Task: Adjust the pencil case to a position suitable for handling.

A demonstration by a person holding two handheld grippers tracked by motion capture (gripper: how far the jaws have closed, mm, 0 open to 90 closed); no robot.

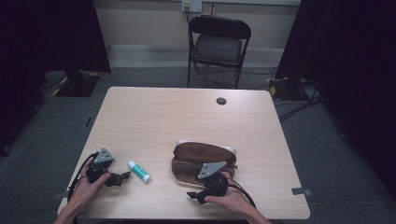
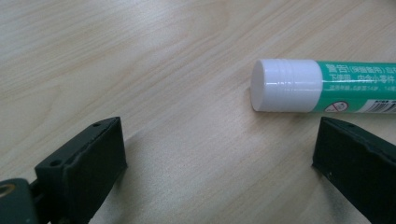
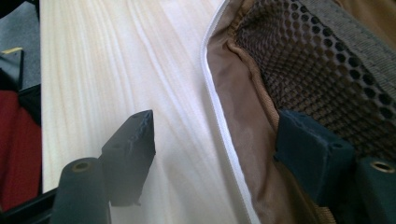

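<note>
A green glue stick (image 1: 139, 171) with a white cap (image 2: 285, 85) lies on the wooden table (image 1: 187, 116), near its front left. My left gripper (image 1: 124, 178) rests just left of it, jaws open and level with the table; in the left gripper view (image 2: 219, 163) the cap lies just ahead of the right jaw and nothing is between the jaws. A brown pouch (image 1: 203, 158) lies unzipped at front centre, showing its tan lining and mesh pocket (image 3: 322, 79). My right gripper (image 1: 195, 196) is at the pouch's near edge. Its jaws stand open (image 3: 217, 144) astride the white zipper edge (image 3: 219, 116), one over the table and one over the lining.
A black folding chair (image 1: 218, 42) stands behind the table. A round cable hole (image 1: 221, 101) sits in the far part of the tabletop. Dark curtains flank the room, and cables lie on the floor at right. The table's front edge runs just under both hands.
</note>
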